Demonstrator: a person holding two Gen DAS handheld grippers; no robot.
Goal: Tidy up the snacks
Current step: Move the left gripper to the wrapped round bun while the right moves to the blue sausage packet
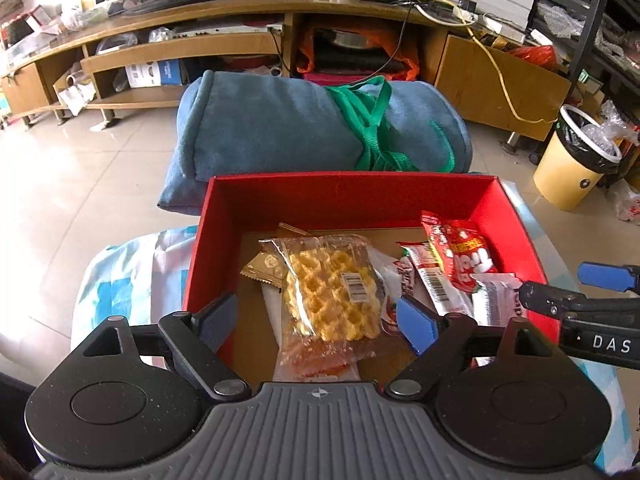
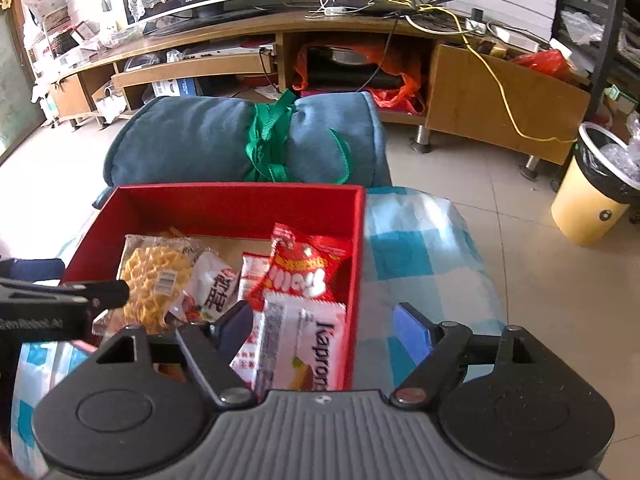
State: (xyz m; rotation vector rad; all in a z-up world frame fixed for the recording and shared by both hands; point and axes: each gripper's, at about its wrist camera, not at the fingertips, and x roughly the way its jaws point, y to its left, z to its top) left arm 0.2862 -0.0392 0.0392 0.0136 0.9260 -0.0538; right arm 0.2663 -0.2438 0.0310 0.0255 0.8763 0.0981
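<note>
Between the spread left tongs (image 1: 316,320), the waffle packet (image 1: 332,292).

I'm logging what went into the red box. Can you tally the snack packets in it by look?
Waffle packet: 1
Gold packet: 1
Red bag: 1
Pink wafer pack: 1
White-and-red packets: 2
Total: 6 visible; more may lie underneath.

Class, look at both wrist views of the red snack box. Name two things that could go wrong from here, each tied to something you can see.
1. Both open grippers, left gripper and right gripper, crowd the near end of the red box; they might collide.
2. The snack packets overlap, waffle packet among them, so one grasp may drag a neighbour along.
</note>
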